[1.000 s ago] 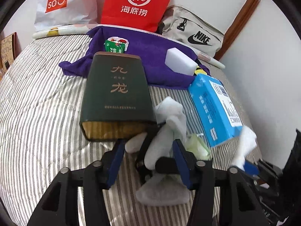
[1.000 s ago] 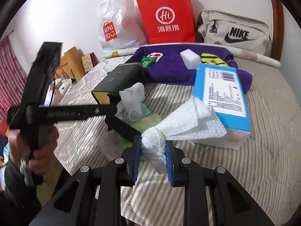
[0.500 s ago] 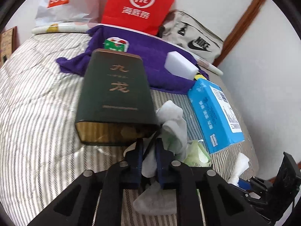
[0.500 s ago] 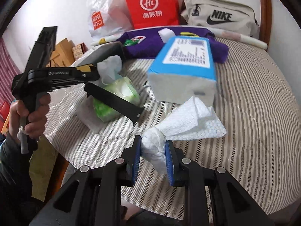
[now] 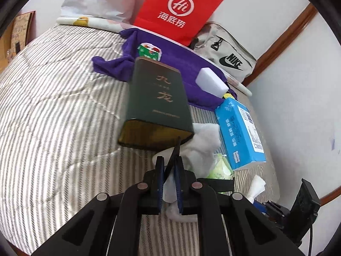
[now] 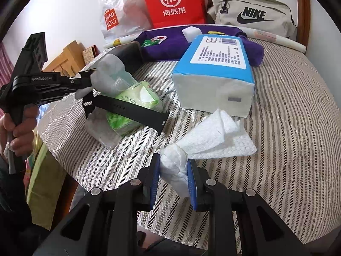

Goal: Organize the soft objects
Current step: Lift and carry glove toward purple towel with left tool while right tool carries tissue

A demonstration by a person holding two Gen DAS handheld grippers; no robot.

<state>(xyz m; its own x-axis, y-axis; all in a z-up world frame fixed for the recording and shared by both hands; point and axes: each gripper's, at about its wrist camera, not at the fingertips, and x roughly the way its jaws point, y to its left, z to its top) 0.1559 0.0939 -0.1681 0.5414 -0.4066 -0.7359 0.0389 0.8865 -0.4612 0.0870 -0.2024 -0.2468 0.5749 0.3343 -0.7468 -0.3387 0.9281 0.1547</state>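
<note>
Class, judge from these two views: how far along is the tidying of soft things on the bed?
Done: nothing looks sorted yet. In hand: the right gripper pinches a tissue; the left gripper, just closed, grips a black strap and white wrapping. Left: the green pack and blue pack lie loose.

On a striped bed, the right claw clamps the bunched end of a white tissue, which fans out just in front of a blue tissue pack. At left, a hand holds the left claw, its jaws pressed together on a black strap that crosses a green wipes packet. A red bag and a purple cloth lie behind.
</note>
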